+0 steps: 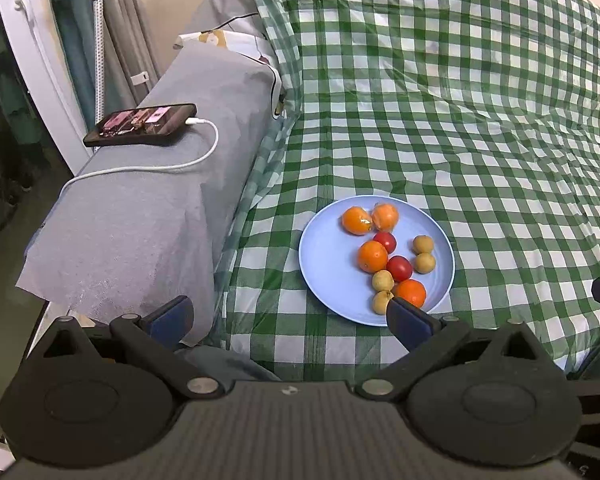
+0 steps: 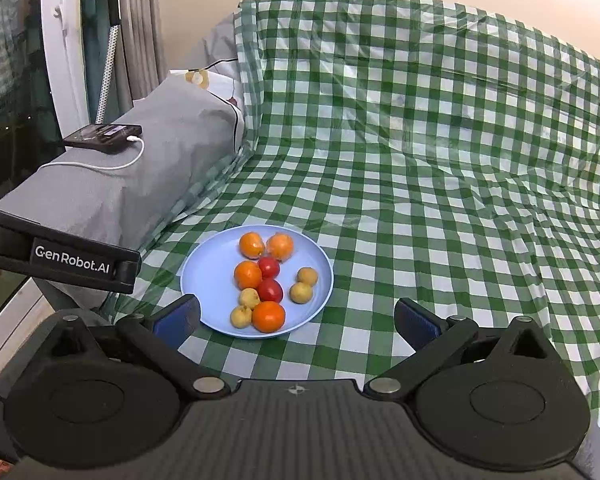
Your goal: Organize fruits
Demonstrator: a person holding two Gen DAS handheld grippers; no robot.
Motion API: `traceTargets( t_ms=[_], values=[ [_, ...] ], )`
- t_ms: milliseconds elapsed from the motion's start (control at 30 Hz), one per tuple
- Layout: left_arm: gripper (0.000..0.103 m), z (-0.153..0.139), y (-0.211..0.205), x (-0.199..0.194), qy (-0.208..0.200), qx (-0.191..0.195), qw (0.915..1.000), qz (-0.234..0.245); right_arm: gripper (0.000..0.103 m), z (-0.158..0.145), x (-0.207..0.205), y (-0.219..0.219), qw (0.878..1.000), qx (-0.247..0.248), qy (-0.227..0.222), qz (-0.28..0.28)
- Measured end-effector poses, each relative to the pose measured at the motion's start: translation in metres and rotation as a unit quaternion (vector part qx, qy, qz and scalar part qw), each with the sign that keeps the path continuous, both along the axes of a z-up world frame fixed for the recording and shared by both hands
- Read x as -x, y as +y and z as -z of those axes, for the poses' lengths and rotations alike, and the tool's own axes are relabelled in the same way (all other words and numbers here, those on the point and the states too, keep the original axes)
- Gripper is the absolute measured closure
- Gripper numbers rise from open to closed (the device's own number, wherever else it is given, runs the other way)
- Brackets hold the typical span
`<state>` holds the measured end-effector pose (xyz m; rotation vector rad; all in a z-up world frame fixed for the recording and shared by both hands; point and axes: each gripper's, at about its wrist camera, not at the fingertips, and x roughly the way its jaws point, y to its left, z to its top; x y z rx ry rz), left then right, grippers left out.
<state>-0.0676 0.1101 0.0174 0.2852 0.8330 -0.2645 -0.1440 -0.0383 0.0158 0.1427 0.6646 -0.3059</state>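
Checkered green-and-white plastic cloth point(image 2: 420, 152) covers everything, crinkly and shiny. Round pale-blue plate point(image 2: 204, 276) sits on it just ahead of the right gripper point(image 2: 298, 320), whose jaws are spread wide with nothing between them. Left gripper point(image 1: 290, 318) is splayed open too, plate off toward its right finger. Oranges point(image 2: 268, 316), red tomatoes point(image 2: 270, 290), and small tan fruits point(image 2: 301, 292) are piled on it. Only the right view shows the other gripper's logo.
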Motion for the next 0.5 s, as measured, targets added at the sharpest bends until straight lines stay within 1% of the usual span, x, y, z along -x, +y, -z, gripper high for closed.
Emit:
traceTargets(
  t_ms=[500],
  values=[
    [0.0, 0.006, -0.0054, -0.0045, 0.009, -0.006, 0.9999, -0.001, 0.001, 0.0051, -0.0032, -0.0034, 1.0, 0.002, 0.003, -0.003]
  ],
)
